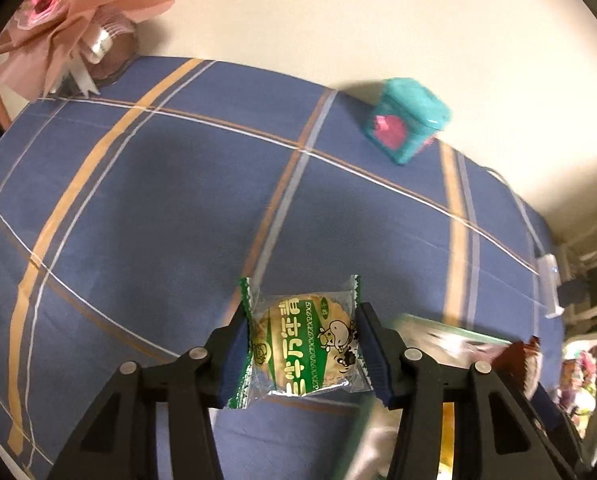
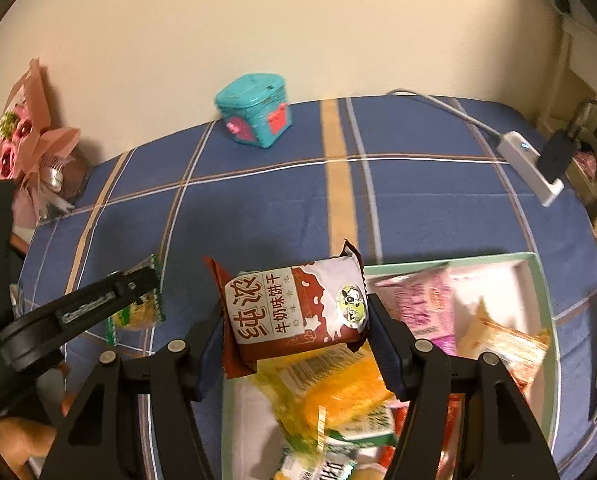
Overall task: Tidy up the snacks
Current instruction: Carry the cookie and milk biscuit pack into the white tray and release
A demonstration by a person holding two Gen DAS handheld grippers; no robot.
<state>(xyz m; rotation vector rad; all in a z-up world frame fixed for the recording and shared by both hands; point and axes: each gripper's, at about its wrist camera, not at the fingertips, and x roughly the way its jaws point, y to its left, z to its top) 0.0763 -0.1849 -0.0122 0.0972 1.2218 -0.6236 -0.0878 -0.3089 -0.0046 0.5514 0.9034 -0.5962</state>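
My left gripper (image 1: 304, 344) is shut on a green cracker packet (image 1: 302, 340), held a little above the blue plaid cloth (image 1: 138, 200). The same packet (image 2: 136, 312) shows in the right wrist view at the left, between the left gripper's black fingers (image 2: 110, 296). My right gripper (image 2: 294, 324) is shut on a brown-and-white milk biscuit packet (image 2: 294, 304), held over the near-left corner of a pale green box (image 2: 538, 280) filled with several snack packets. That brown packet (image 1: 518, 360) peeks in at the right edge of the left wrist view.
A teal tin with pink hearts (image 2: 256, 116) stands at the far edge of the cloth by the wall. A pink paper bouquet (image 1: 70, 20) sits at the far left. A white charger with its cable (image 2: 530, 164) lies at the far right.
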